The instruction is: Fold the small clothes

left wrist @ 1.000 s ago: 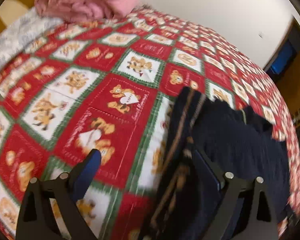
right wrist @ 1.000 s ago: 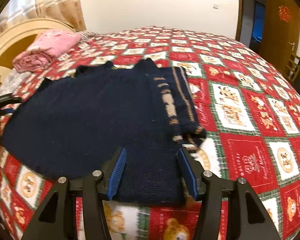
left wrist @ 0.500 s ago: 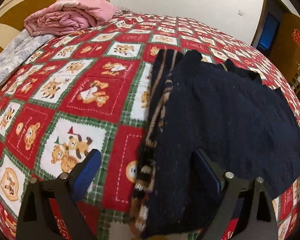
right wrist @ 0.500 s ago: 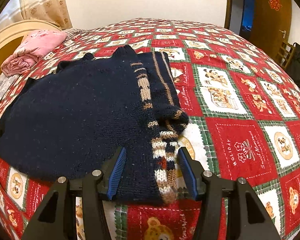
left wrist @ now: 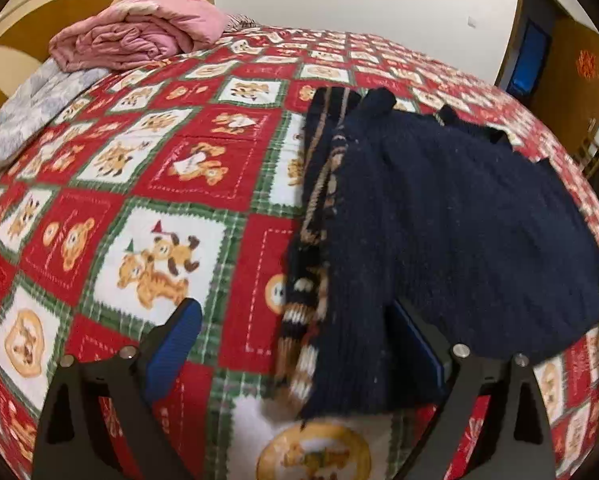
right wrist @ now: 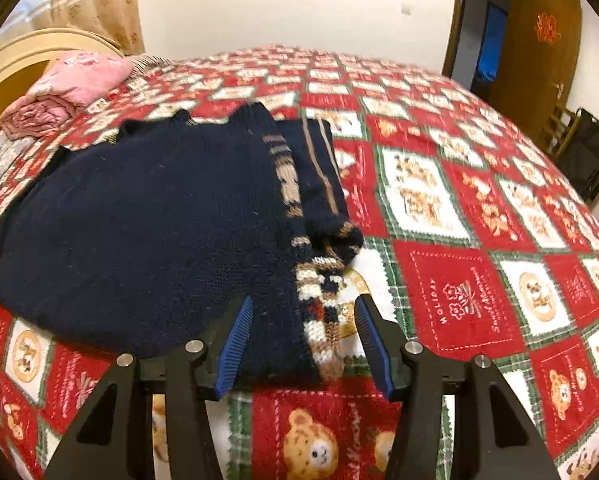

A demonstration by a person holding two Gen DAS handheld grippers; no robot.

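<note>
Here the navy sweater (right wrist: 147, 216) lies between both spread hand-held grippers, left (left wrist: 299, 344) and right (right wrist: 303, 340).

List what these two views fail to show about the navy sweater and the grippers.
- Navy sweater, left wrist view: near hem behind the left gripper; contact unclear.
- Right wrist view: its far side is cut by the image edge.
- Right gripper: whether it touches the striped sleeve is unclear.
</note>
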